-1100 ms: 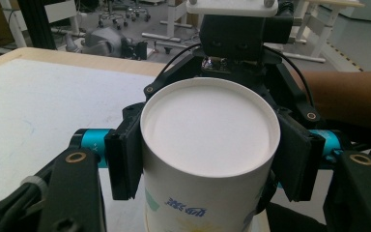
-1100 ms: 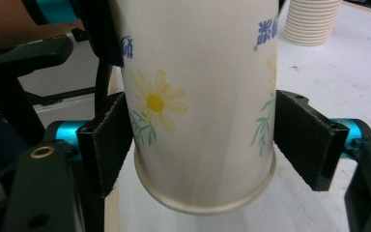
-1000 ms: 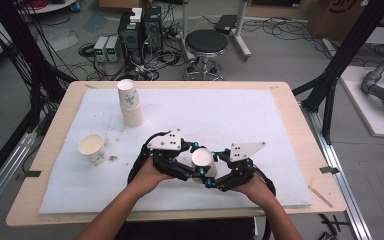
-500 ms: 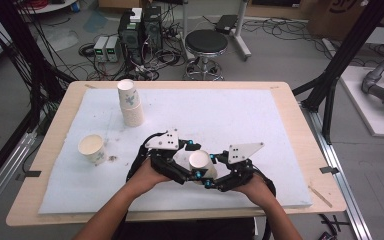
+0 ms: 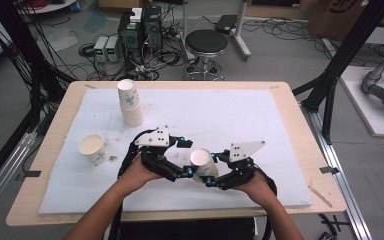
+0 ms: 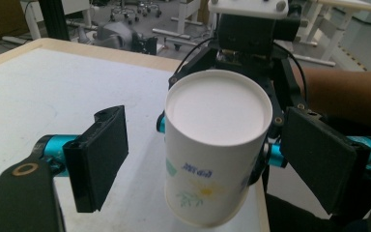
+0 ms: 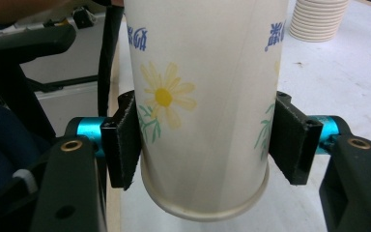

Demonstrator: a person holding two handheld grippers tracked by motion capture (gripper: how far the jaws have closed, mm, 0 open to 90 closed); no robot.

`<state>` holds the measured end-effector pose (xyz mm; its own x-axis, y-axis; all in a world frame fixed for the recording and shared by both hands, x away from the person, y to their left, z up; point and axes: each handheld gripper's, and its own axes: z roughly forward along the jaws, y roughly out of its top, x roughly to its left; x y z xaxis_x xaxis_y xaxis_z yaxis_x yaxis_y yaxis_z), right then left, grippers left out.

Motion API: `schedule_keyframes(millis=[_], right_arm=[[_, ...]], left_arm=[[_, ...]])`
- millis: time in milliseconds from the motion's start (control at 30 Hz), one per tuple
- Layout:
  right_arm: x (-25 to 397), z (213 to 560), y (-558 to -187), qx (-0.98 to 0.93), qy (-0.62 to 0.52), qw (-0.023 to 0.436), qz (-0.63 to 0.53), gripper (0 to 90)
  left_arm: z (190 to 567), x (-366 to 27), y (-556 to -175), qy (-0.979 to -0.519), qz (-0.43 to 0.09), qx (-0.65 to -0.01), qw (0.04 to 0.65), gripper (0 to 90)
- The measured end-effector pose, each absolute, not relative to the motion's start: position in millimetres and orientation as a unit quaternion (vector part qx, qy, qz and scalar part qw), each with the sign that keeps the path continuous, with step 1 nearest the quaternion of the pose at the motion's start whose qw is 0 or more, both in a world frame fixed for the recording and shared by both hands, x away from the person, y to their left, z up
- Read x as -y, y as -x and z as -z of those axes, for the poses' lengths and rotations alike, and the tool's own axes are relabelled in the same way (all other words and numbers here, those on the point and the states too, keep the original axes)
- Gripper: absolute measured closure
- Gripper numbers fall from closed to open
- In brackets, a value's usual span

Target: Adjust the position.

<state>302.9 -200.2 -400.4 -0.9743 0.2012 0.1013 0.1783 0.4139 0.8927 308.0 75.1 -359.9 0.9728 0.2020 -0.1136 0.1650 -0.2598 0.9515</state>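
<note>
Two claws, right claw (image 7: pixel 205 140) clamping upturned cup (image 7: pixel 203 96), left claw (image 6: pixel 207 159) agape

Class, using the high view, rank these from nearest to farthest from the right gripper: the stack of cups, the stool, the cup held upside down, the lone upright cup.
1. Upside-down cup, in its fingers.
2. Upright cup, left.
3. Cup stack, far left.
4. Stool, beyond the table.

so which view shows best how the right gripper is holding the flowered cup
The right gripper view: the right gripper presses both pads against the upside-down flowered cup. The left gripper view shows its closed base, with the right gripper behind. The high view shows it small, between both grippers.
</note>
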Motion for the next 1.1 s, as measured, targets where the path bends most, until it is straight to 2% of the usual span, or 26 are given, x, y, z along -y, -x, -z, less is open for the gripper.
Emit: schedule_keyframes(millis=[433,1100], right_arm=[[197.3,395.0,-307.7,-0.883,-0.098,0.015,-0.458,36.4],[177.9,362.9,-311.4,-0.945,-0.034,0.026,-0.325,36.3]], left_arm=[[359.7,-70.2,-309.0,-0.822,-0.016,-0.102,0.56,17.5],[358.2,-55.9,-311.2,-0.859,-0.006,-0.077,0.507,18.3]])
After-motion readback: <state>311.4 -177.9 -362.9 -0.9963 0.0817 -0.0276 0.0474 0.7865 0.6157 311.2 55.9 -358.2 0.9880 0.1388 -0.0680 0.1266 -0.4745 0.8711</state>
